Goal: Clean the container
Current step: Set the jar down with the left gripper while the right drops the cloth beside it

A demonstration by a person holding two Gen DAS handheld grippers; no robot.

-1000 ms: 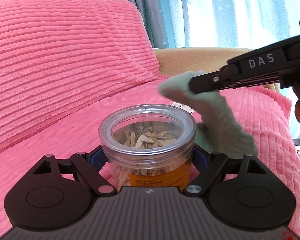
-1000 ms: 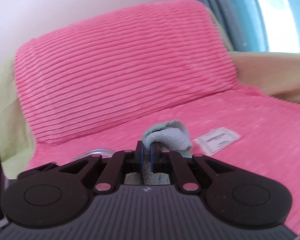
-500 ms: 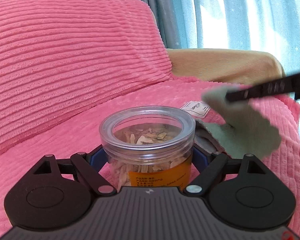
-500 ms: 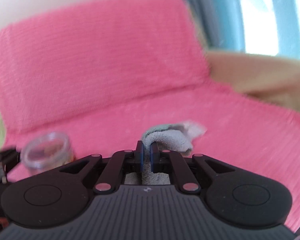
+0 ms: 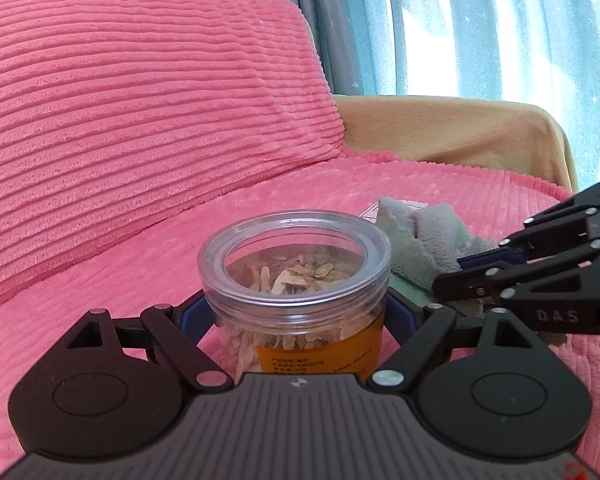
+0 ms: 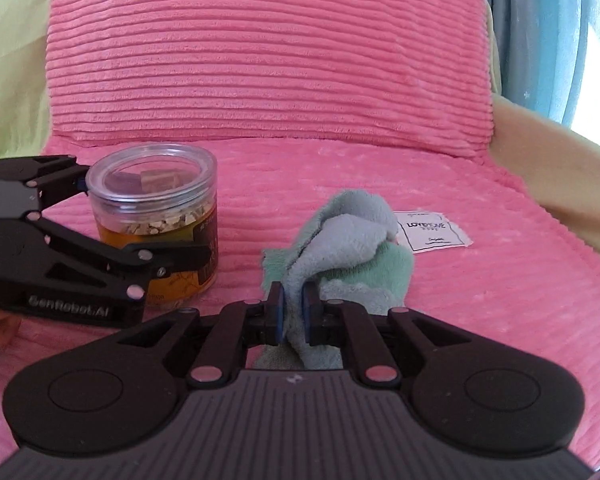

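1. The left tongs (image 5: 296,312) are clamped on the round clear plastic jar with the orange label (image 5: 296,280). The jar stands upright on the pink ribbed sofa cover (image 6: 460,300), at about 9 o'clock in the right camera's view. It has dry pale bits inside.
2. A clear lid is on the jar. The tongs hold it by its sides, just as they did a moment ago.
3. The soft grey-green cloth (image 6: 340,248) is just beside the jar, at its 3 o'clock. It is bunched up and seems to rest on the sofa cover.
4. The right tongs (image 6: 292,314) are squeezed together on a fold of the cloth.
5. A moment ago the cloth hung high in the air. Now it has come down low, next to the jar.
6. I think that means a wipe of the jar's side or lid comes next, but the cloth is not touching it yet.
7. A small white tag (image 6: 432,232) lies behind the cloth, at about 2 o'clock.
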